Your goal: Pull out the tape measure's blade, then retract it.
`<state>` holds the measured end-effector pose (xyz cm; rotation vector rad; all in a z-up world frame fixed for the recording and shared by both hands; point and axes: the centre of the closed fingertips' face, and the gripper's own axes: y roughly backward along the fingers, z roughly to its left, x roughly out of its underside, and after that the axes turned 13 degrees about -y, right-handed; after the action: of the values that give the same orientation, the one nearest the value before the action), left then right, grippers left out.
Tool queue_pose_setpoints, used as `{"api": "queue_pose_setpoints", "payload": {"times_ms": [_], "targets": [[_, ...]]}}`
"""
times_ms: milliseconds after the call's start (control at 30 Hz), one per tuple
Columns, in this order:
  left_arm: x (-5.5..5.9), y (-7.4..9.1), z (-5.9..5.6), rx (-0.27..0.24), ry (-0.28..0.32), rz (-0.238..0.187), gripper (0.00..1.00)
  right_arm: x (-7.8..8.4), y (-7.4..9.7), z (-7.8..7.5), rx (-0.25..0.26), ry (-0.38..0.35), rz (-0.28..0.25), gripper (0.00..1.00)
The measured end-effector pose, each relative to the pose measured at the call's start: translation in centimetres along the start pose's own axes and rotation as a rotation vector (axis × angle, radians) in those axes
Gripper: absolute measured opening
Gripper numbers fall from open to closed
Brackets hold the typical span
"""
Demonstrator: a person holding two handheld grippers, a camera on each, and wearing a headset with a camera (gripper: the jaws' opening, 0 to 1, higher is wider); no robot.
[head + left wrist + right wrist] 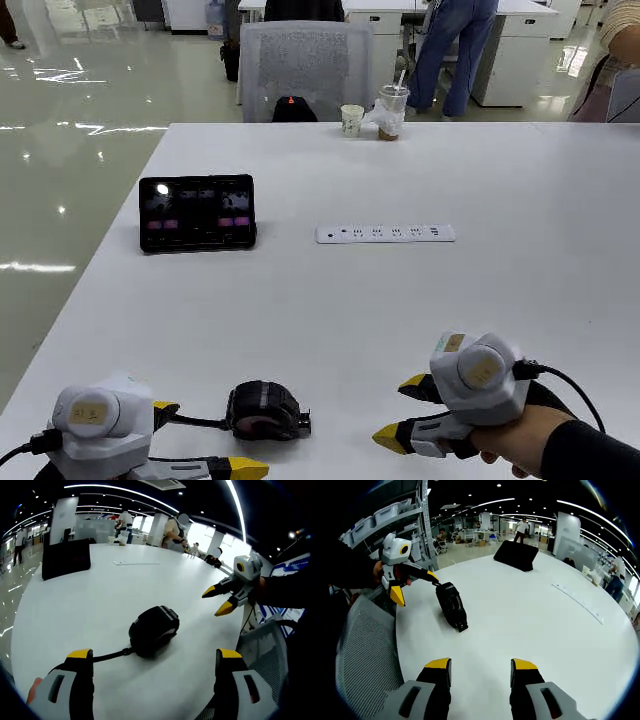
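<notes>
The tape measure (pixel 451 605) lies on the table (pixel 530 615) (left gripper (pixel 416 591) beside it).

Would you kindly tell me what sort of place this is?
Probably an open-plan office or lab: a white table with a power strip, an office chair, and racks of storage bins.

Black tape measure (pixel 265 410), retracted, lies on white table (pixel 400 300) near front edge, black strap (pixel 196 421) trailing left
</notes>
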<state>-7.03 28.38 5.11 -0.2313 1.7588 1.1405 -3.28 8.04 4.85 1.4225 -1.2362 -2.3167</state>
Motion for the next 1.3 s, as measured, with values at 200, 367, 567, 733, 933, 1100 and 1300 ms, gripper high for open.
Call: {"api": "queue_pose_setpoints", "payload": {"times_ms": [200, 367, 567, 733, 933, 1100, 1300], "targets": [[0.0, 1.3, 0.6, 0.011, 0.001, -0.005, 0.98, 0.4, 1.8, -0.8, 0.022, -0.016, -0.022, 0.52], [0.4, 2.1, 1.4, 0.002, -0.001, -0.004, 0.99, 1.3, 2.8, -1.7, 0.034, -0.02, -0.029, 0.54], [1.3, 3.3, 2.2, -0.013, -0.018, 0.023, 0.99, 3.1, 3.6, -2.4, 0.036, -0.01, -0.034, 0.61], [2.1, 4.2, 2.6, -0.005, -0.018, 0.042, 0.99, 4.3, 4.8, -3.6, 0.061, -0.019, -0.027, 0.66], [2.6, 5.3, 2.7, -0.014, -0.013, 0.055, 0.99, 5.4, 6.4, -4.7, 0.06, -0.068, -0.041, 0.77], [2.6, 6.0, 3.1, -0.033, -0.012, 0.056, 0.99, 6.8, 7.4, -5.8, 0.085, -0.084, -0.021, 0.82], [2.6, 6.7, 3.4, -0.038, -0.014, 0.065, 0.99, 7.9, 8.8, -6.7, 0.103, -0.09, -0.019, 0.9]]}}
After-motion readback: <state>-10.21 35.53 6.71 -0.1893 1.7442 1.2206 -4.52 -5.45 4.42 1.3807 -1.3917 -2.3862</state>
